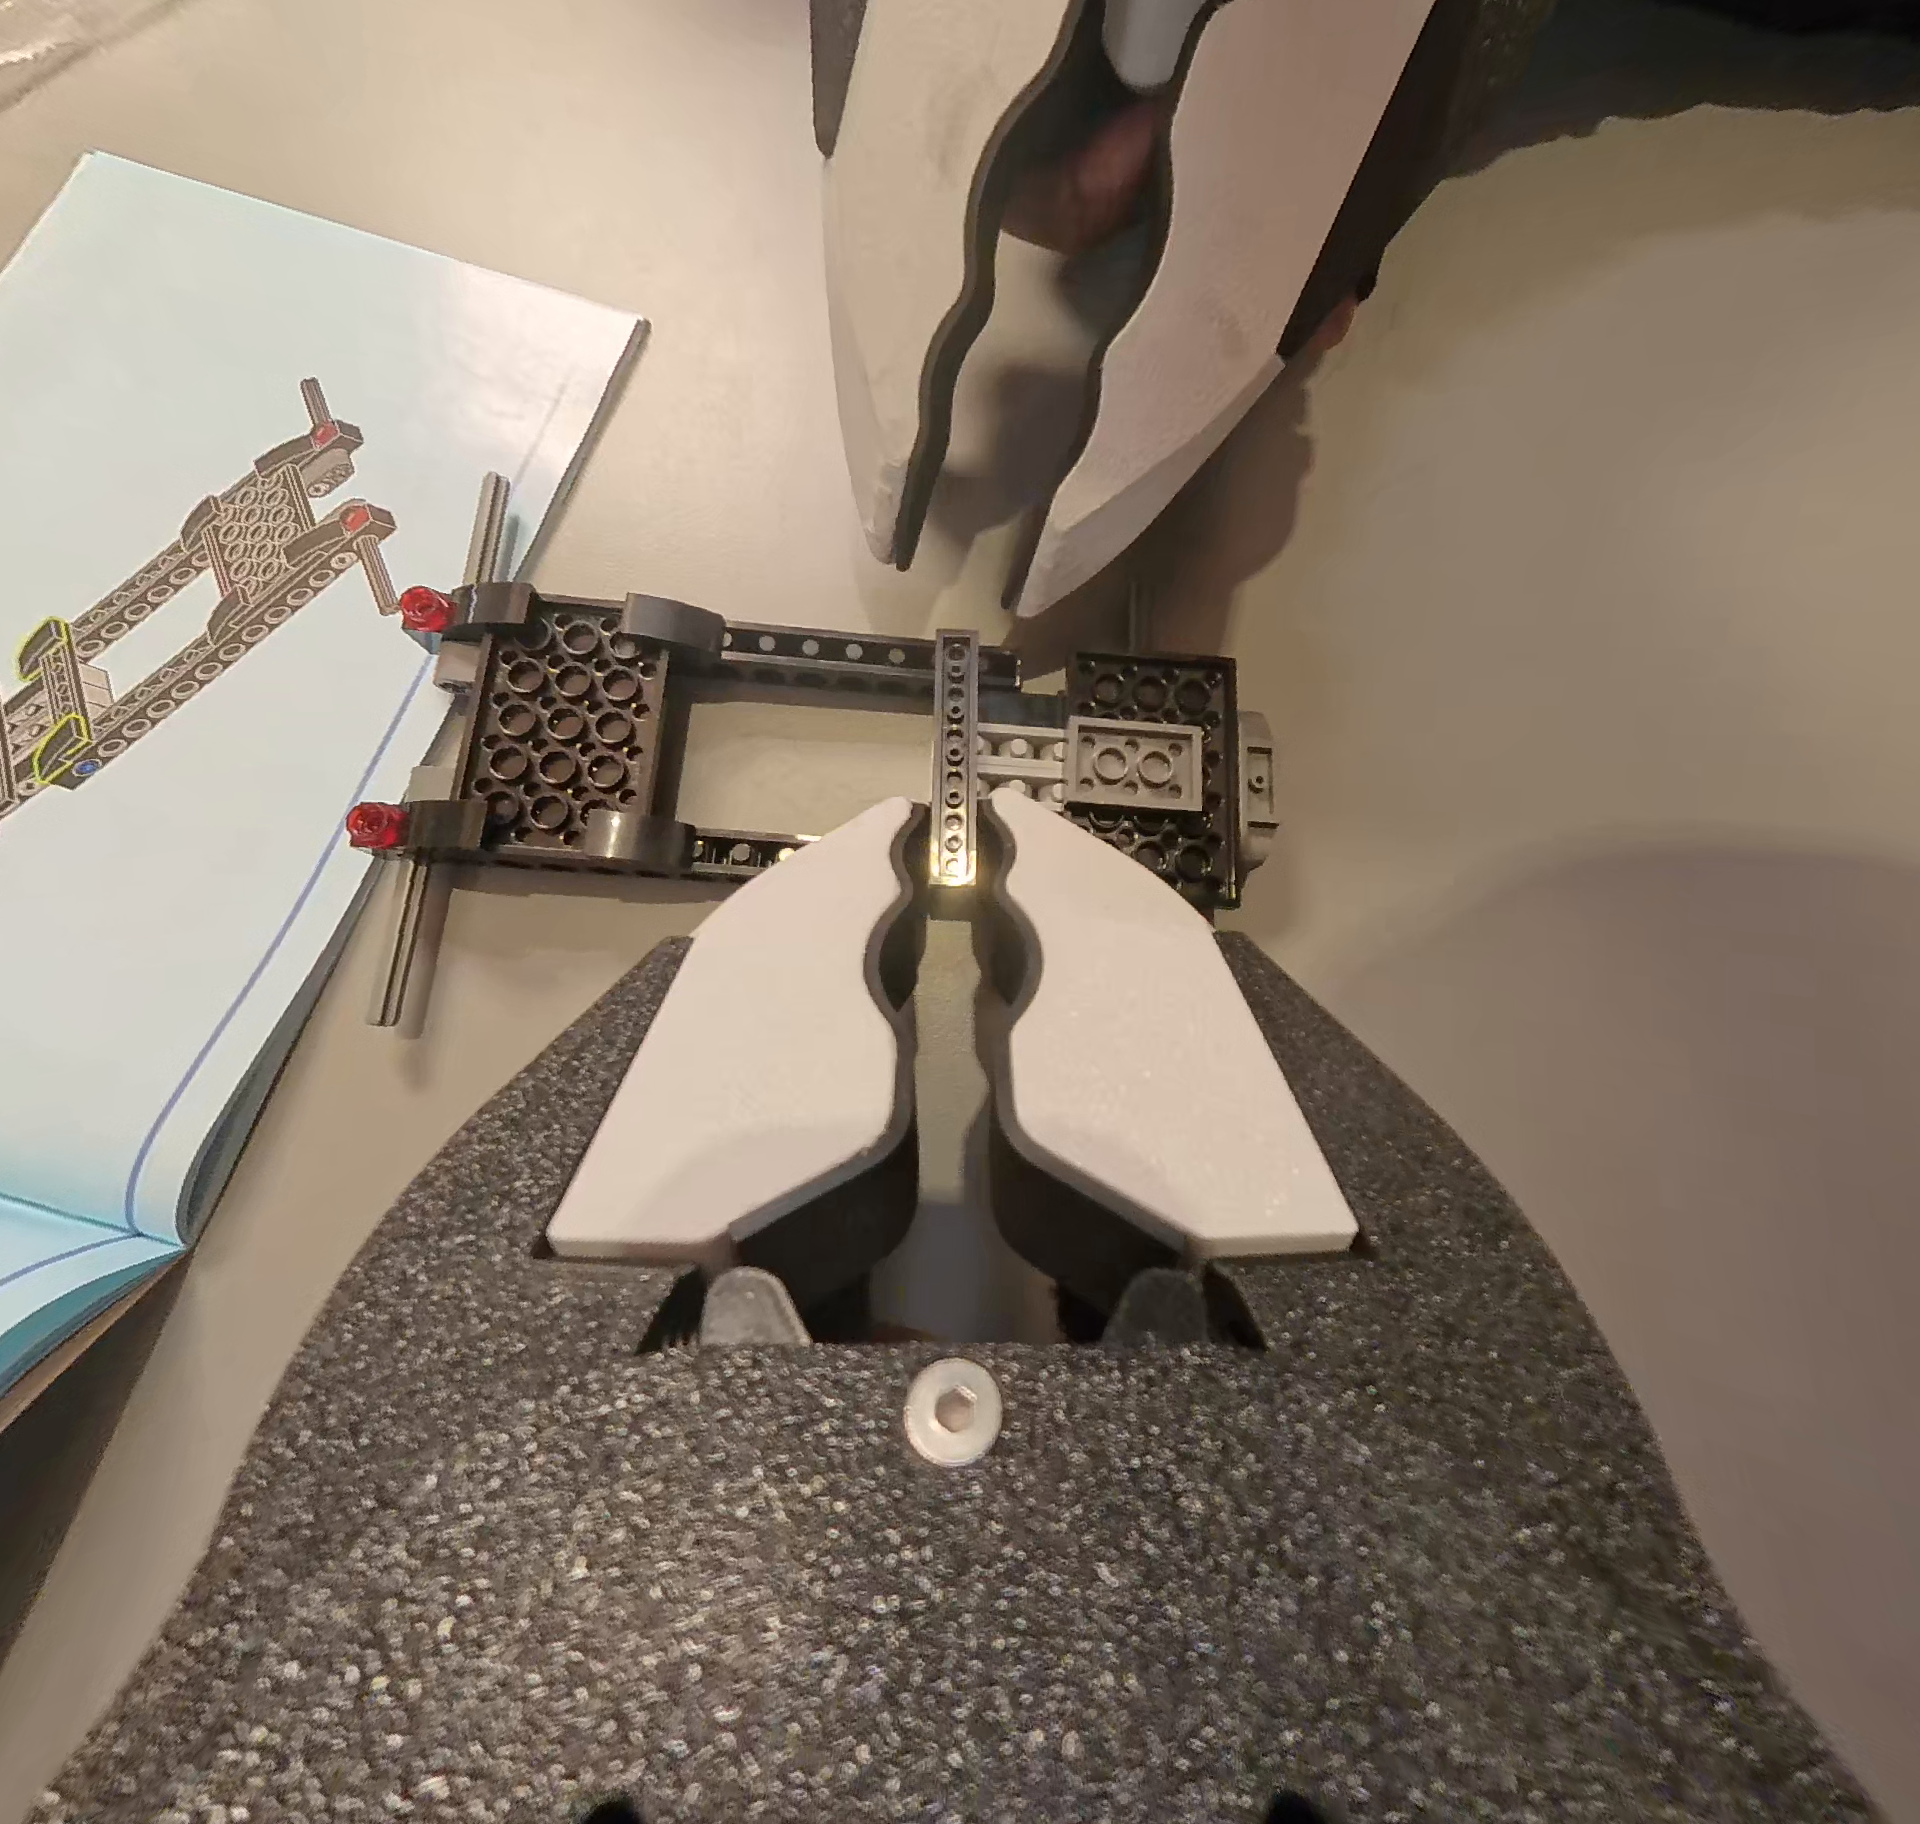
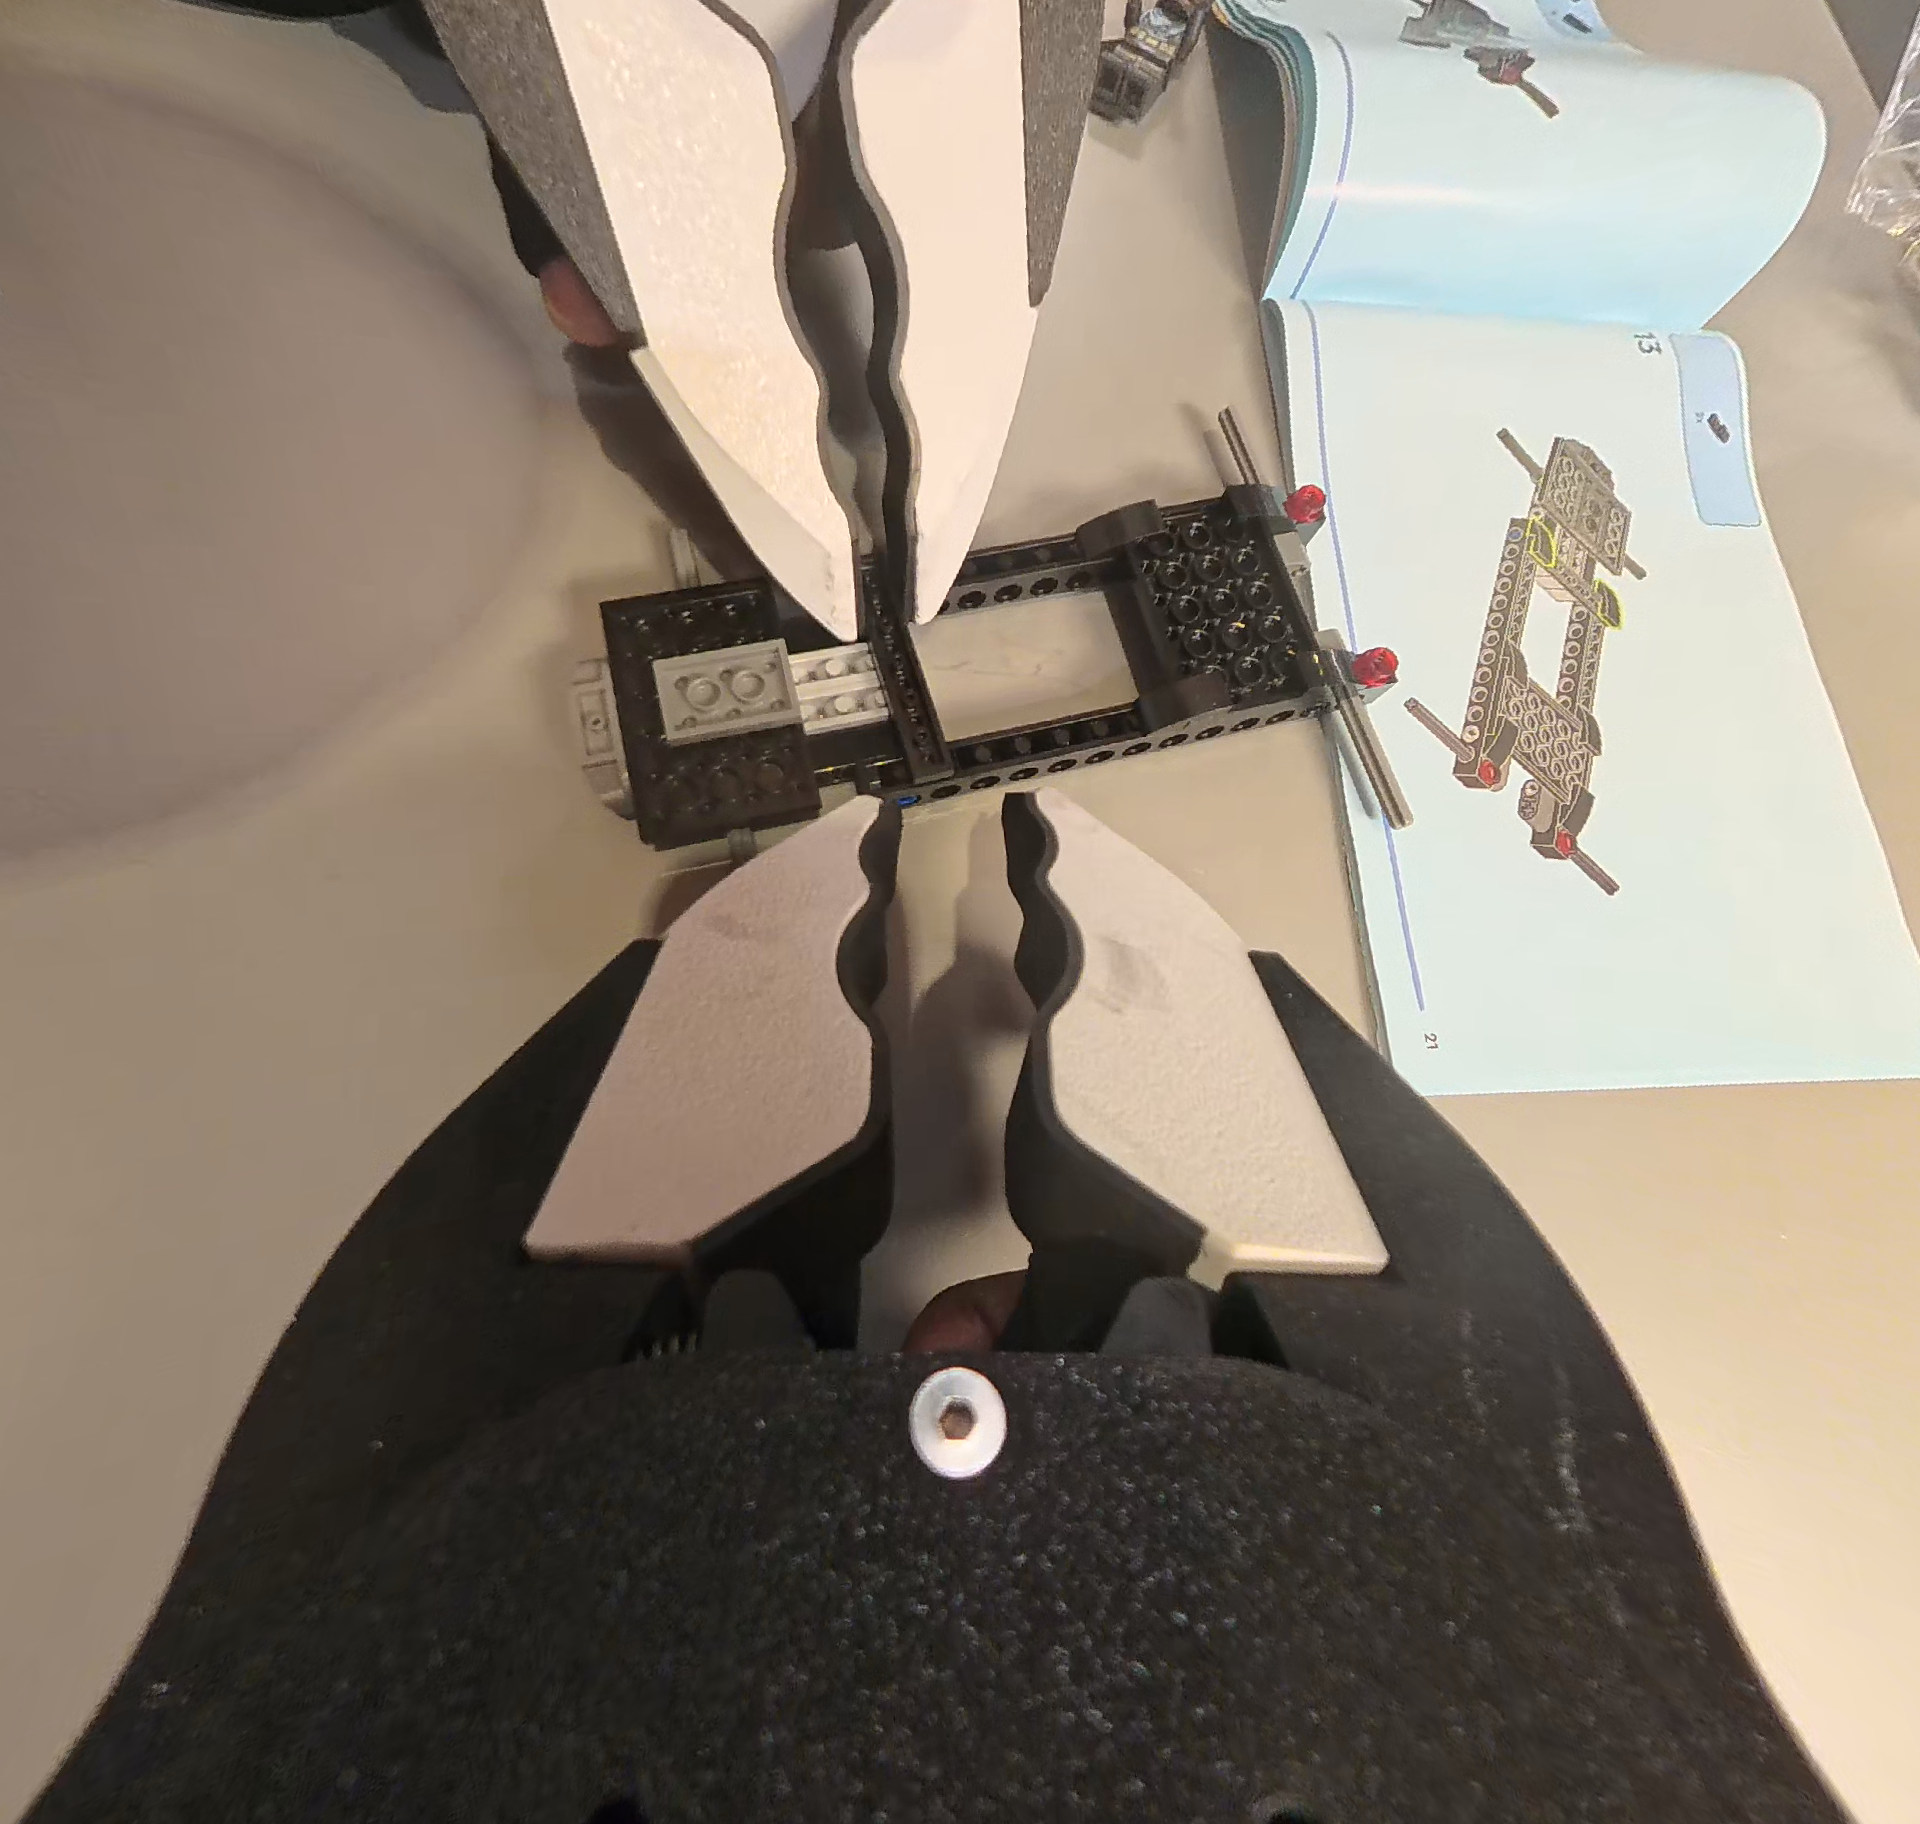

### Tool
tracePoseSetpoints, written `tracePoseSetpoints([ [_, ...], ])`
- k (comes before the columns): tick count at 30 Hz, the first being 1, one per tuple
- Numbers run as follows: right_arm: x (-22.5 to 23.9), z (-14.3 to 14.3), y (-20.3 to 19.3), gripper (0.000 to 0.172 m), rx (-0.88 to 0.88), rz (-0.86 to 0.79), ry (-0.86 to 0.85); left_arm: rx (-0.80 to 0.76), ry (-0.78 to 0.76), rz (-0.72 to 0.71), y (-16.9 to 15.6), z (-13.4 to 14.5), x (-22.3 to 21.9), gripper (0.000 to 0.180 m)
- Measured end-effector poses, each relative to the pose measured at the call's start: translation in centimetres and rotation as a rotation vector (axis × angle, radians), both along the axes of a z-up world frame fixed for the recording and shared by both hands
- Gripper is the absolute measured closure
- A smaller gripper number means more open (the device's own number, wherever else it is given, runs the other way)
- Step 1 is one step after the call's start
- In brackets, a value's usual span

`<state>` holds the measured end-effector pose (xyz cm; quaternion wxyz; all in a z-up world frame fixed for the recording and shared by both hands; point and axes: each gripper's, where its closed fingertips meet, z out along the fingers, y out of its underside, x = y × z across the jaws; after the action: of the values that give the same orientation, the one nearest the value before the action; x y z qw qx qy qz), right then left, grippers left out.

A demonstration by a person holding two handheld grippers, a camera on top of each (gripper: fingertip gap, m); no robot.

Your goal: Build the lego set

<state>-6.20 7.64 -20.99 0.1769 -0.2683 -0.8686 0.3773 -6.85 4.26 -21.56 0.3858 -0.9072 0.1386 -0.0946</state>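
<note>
A black and grey brick chassis (image 1: 566, 725) with two red studs lies upside down on the beige table (image 1: 1558, 631). My left gripper (image 1: 954, 813) is shut on the near end of a narrow dark grey plate (image 1: 954, 725) laid crosswise over the chassis rails. In the right wrist view the left gripper (image 2: 883, 611) comes in from the top, with both tips pinching the same plate (image 2: 912, 704). My right gripper (image 2: 940, 818) is open and empty, its tips just short of the chassis's (image 2: 1210, 611) side rail. In the left wrist view it (image 1: 956, 579) hangs beyond the far rail.
An open light blue instruction booklet (image 1: 208, 527) lies beside the chassis's red-stud end, also in the right wrist view (image 2: 1662, 839). A grey axle (image 1: 405, 943) sticks out by the booklet. A small dark figure (image 2: 1153, 39) and a clear plastic bag (image 2: 1896, 112) lie farther off. There is about 4 centimetres between the tips of the two grippers.
</note>
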Motion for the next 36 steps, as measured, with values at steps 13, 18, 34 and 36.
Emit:
tracePoseSetpoints([
  [13, 0.1, 0.0, 0.0, 0.152, 0.000, 0.001, -0.004, 0.009, 0.002, -0.006, 0.0, 0.1, -0.1, 0.172],
  [18, 0.1, -0.1, 0.1, 0.152, -0.002, -0.002, -0.010, 0.015, -0.022, -0.006, 0.0, 0.3, 0.0, 0.166],
  [34, -0.3, 0.7, 0.5, 0.150, -0.035, -0.016, 0.019, 0.052, -0.070, 0.025, -0.4, 1.3, -1.3, 0.165],
  [36, -0.4, 0.9, 0.6, 0.150, -0.047, -0.027, 0.018, 0.060, -0.117, 0.059, -0.3, 1.7, -1.7, 0.165],
])
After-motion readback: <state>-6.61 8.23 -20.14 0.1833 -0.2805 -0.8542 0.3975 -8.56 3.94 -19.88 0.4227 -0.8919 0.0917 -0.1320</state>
